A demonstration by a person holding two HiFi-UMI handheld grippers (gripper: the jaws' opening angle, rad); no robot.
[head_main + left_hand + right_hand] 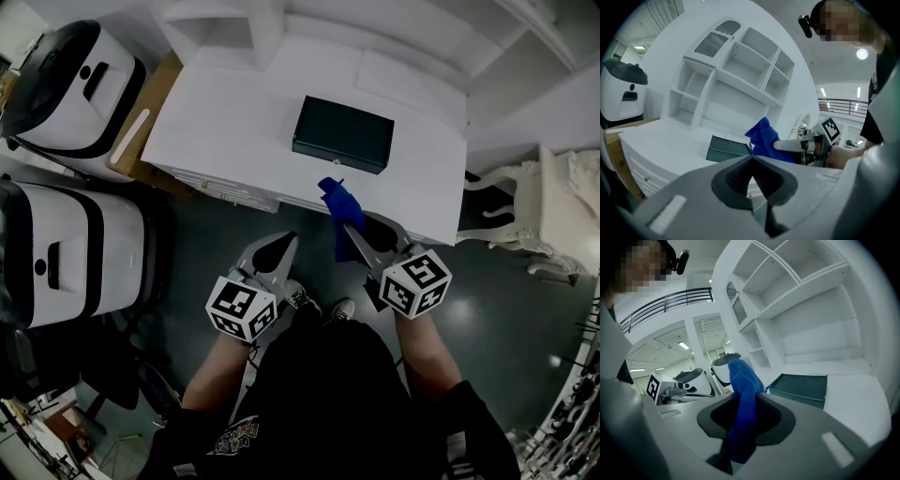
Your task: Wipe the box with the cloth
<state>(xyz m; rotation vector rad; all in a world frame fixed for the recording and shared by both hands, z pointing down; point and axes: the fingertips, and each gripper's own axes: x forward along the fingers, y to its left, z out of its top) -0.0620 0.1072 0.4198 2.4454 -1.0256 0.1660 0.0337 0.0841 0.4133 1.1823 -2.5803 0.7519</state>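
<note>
A dark green box [343,134] lies flat on the white desk [225,122], also seen as the box [725,149] and the box [800,387] from the grippers. My right gripper [351,223] is shut on a blue cloth [339,206], held just off the desk's front edge, short of the box. The cloth [742,404] sticks up between the right jaws. My left gripper [284,244] hangs below the desk edge, jaws shut with nothing in them. From the left gripper view the cloth [764,139] shows beside the box.
White shelving [736,70] rises at the back of the desk. Two white and black machines [70,84] stand at the left, beside a wooden panel [141,131]. A white ornate chair [525,216] stands at the right on the dark floor.
</note>
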